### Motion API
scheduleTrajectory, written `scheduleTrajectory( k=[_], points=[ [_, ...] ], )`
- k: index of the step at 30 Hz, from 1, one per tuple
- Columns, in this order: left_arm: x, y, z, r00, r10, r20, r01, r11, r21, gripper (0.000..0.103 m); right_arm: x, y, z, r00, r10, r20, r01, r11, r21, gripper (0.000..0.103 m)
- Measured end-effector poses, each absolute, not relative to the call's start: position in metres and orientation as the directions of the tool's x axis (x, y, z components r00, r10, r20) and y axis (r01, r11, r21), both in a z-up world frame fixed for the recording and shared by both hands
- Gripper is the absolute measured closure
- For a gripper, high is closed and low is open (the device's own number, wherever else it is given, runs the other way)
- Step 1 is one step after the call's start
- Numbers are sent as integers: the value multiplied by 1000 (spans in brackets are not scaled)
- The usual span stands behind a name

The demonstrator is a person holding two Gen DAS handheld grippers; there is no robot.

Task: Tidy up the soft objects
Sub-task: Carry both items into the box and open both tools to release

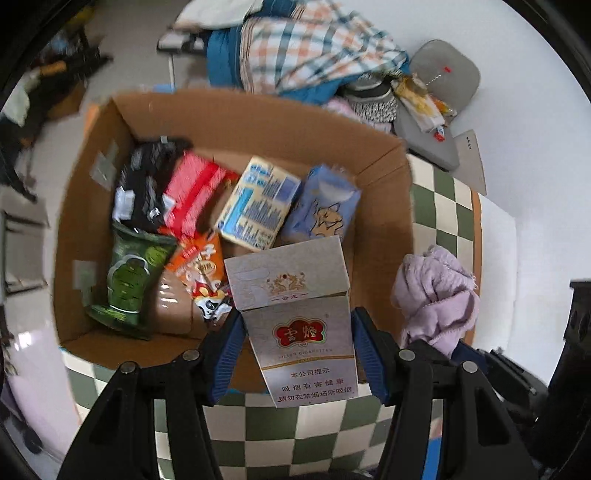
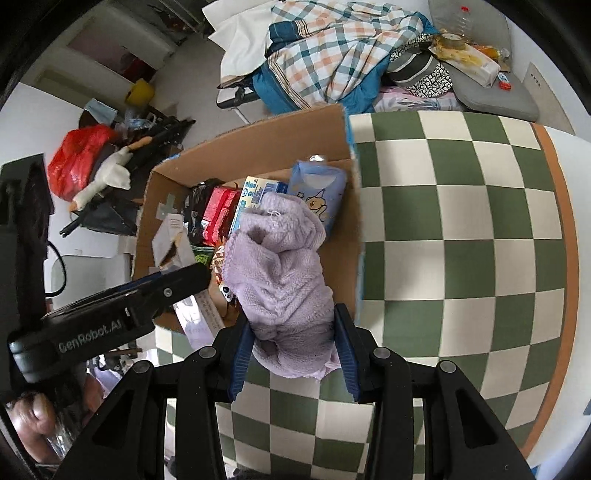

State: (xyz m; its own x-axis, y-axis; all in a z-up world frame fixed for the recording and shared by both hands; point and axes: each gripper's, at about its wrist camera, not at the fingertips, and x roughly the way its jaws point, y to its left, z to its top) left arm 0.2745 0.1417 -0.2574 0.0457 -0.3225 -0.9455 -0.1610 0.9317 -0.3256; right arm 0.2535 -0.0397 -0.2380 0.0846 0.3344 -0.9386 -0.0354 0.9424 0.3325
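Note:
My left gripper (image 1: 298, 350) is shut on a white cigarette carton (image 1: 295, 314) with a red label, held over the near edge of an open cardboard box (image 1: 258, 118). The box holds several snack packs and cartons. My right gripper (image 2: 293, 354) is shut on a lilac fleece cloth (image 2: 280, 273), held beside the box's right wall; the cloth also shows in the left wrist view (image 1: 436, 295). The left gripper (image 2: 177, 280) with its carton shows at the left of the right wrist view, over the box (image 2: 258, 147).
The box stands on a green and white checkered cloth (image 2: 461, 221). Behind it lie a plaid blanket pile (image 2: 332, 51), a grey cushion (image 2: 491, 96) with small items and a white pillow (image 2: 240, 33). A red bag (image 2: 77, 155) and a plush goose (image 2: 107, 177) lie at left.

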Motion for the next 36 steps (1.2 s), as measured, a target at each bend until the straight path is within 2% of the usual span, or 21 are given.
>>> scheduleTrajectory(
  k=[5, 10, 13, 16, 18, 19, 22, 25, 27, 32, 35, 36],
  points=[
    [287, 144, -282, -19, -404, -915, -191, 900, -393, 47, 267, -36, -252, 79, 307, -949, -7, 952, 307, 59],
    [295, 137, -290, -63, -402, -913, -185, 904, -385, 47, 275, -35, -265, 63, 288, -955, 14, 957, 290, 59],
    [295, 136, -295, -93, -446, -890, -222, 881, -419, 46, 277, -37, -272, 56, 280, -958, 32, 959, 282, 57],
    [294, 137, -291, -77, -421, -904, -214, 892, -398, 46, 279, -39, -276, 54, 270, -961, 41, 961, 272, 55],
    [293, 138, -289, -75, -402, -912, -204, 902, -381, 31, 279, -39, -276, 51, 261, -964, 39, 964, 263, 49],
    [292, 138, -288, -69, -392, -918, -199, 907, -372, 28, 278, -39, -275, 52, 254, -966, 39, 966, 256, 44],
    [288, 142, -280, -41, -359, -932, -187, 920, -346, 27, 278, -40, -271, 60, 241, -969, 35, 969, 243, 41],
    [284, 148, -273, -12, -327, -945, -179, 931, -319, 20, 276, -40, -264, 78, 215, -974, 22, 976, 217, 40],
    [279, 153, -265, 18, -281, -960, -169, 945, -280, 12, 275, -40, -260, 83, 198, -977, 13, 980, 200, 36],
    [265, 156, -245, 91, -144, -985, -132, 979, -155, 11, 270, -38, -251, 109, 160, -981, -11, 987, 160, 35],
    [255, 162, -236, 137, -74, -988, -130, 987, -92, 2, 266, -37, -249, 109, 150, -983, -19, 989, 149, 35],
    [253, 163, -233, 150, -60, -987, -134, 988, -80, 2, 264, -37, -248, 112, 149, -982, -21, 989, 148, 35]
  ],
)
